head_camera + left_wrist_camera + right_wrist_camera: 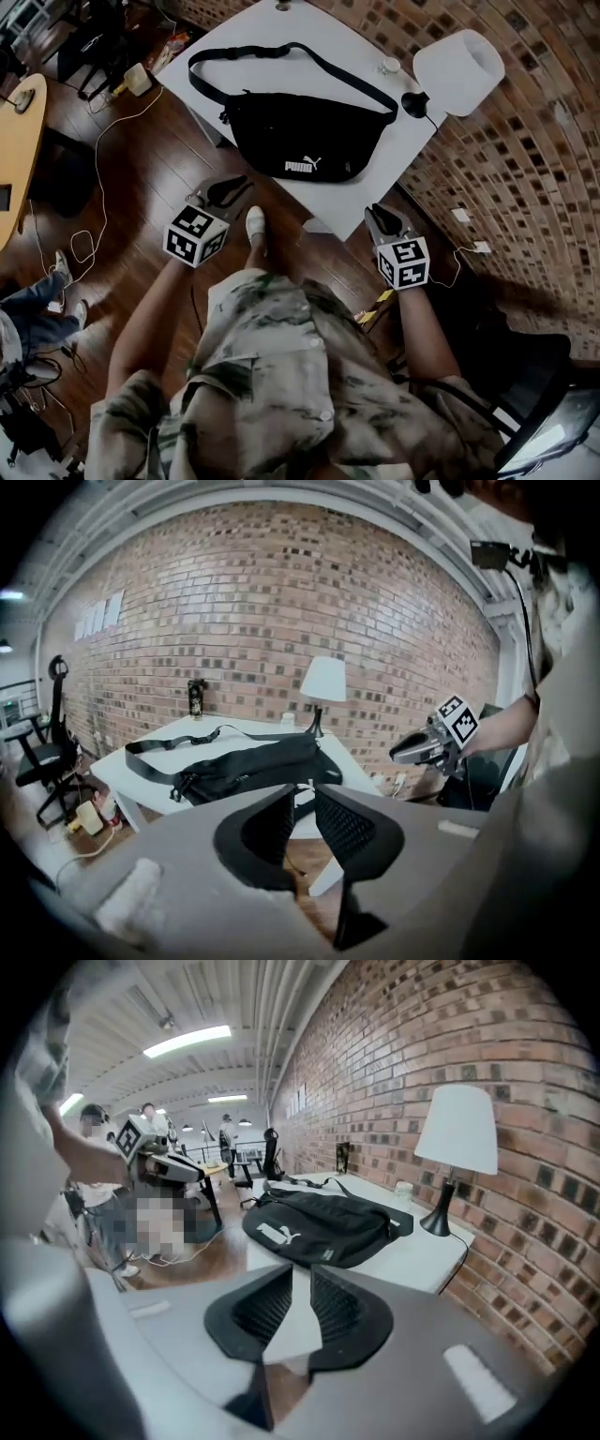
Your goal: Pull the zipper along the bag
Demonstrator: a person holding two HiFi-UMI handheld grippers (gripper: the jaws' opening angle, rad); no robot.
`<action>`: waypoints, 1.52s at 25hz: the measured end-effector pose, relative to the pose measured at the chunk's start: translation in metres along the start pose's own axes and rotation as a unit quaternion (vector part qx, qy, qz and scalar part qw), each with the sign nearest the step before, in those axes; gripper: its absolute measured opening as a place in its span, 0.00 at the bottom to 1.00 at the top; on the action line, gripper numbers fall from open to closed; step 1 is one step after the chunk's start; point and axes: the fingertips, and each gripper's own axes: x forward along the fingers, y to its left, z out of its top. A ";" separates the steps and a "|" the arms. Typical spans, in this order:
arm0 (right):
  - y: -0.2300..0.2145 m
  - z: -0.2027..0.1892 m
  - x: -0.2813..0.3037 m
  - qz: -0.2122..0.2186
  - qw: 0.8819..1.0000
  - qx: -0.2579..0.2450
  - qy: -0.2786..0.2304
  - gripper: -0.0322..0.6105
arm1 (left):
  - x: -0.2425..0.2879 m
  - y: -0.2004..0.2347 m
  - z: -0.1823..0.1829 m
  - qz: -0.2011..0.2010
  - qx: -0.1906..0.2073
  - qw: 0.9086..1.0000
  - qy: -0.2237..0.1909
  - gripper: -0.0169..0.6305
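Note:
A black waist bag (291, 141) with a white logo lies on the white table (272, 28), its strap (281, 52) looped toward the far side. Its zipper pull is too small to make out. My left gripper (242, 183) hovers off the table's near edge, left of the bag, with its jaws apart and nothing between them (305, 794). My right gripper (377, 211) hangs off the table's near right corner, its jaws a little apart and empty (301, 1274). Both gripper views look across at the bag (253, 766) (319, 1222), well short of it.
A white lamp (459, 70) and a small jar (389, 66) stand at the table's right corner by the brick wall. A dark bottle (195, 697) stands at the far corner. Cables (94, 169) trail over the wooden floor. A wooden table (19, 141) sits left.

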 end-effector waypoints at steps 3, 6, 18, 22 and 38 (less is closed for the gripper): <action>0.037 -0.014 -0.053 0.038 0.998 0.010 -0.039 0.15 | -0.042 -0.071 -0.004 -0.002 -0.042 0.999 -0.035 0.14; 0.070 -0.027 -0.101 0.062 0.997 0.013 -0.053 0.15 | -0.082 -0.137 -0.010 -0.006 -0.052 0.998 -0.043 0.14; 0.171 -0.046 -0.239 0.079 0.991 0.024 -0.109 0.12 | -0.189 -0.273 -0.017 -0.066 -0.023 0.995 -0.071 0.13; 0.217 -0.041 -0.261 0.070 0.989 0.017 -0.126 0.12 | -0.230 -0.290 -0.026 -0.080 -0.009 0.993 -0.088 0.13; 0.401 -0.078 -0.367 0.045 0.987 0.000 -0.152 0.12 | -0.367 -0.353 -0.113 -0.131 -0.019 0.986 -0.098 0.13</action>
